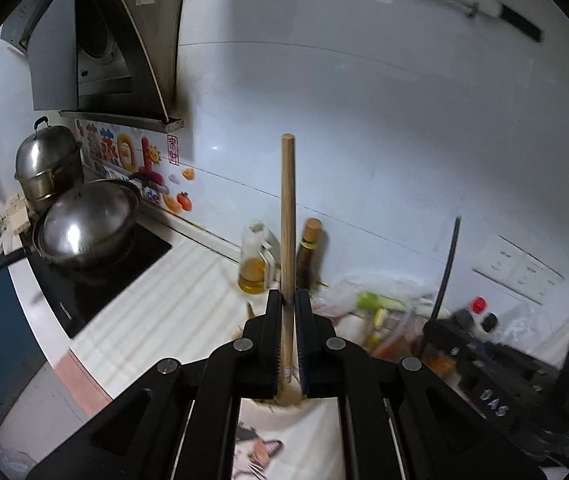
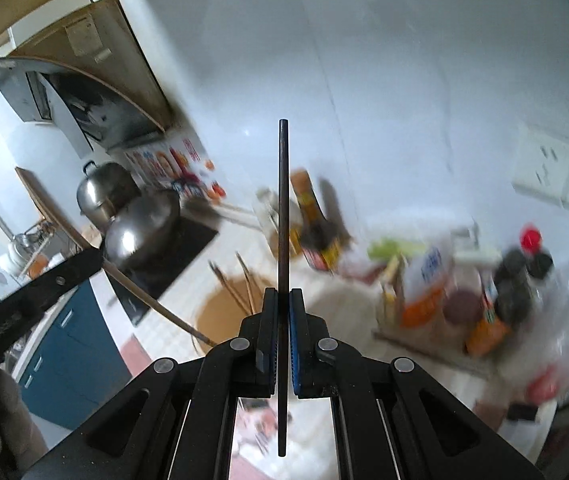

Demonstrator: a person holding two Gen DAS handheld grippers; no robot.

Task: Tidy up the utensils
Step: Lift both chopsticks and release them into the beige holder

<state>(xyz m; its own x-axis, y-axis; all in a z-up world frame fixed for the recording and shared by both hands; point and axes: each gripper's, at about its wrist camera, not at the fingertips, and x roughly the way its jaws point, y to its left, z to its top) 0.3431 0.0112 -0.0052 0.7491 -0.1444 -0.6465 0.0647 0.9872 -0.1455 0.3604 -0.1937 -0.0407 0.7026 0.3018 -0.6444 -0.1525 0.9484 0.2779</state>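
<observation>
My left gripper (image 1: 288, 300) is shut on a wooden stick handle (image 1: 288, 208) that stands upright between the fingers, its lower end over a white cup with a cat print (image 1: 284, 436). My right gripper (image 2: 283, 296) is shut on a thin dark chopstick (image 2: 283, 200), also upright. In the left wrist view the right gripper (image 1: 440, 324) and its dark chopstick (image 1: 448, 264) show at the right. In the right wrist view the left gripper (image 2: 40, 288) and its wooden handle (image 2: 156, 304) show at the left, above a brown round holder (image 2: 228, 312) with several sticks in it.
A steel wok lid (image 1: 88, 220) and steamer pot (image 1: 46, 164) sit on the black stove (image 1: 96, 276) at left. Oil bottles (image 1: 256, 260) stand against the white tiled wall. Bags, jars and packets (image 2: 464, 288) crowd the counter at right. The counter edge (image 1: 56, 340) drops to blue cabinets.
</observation>
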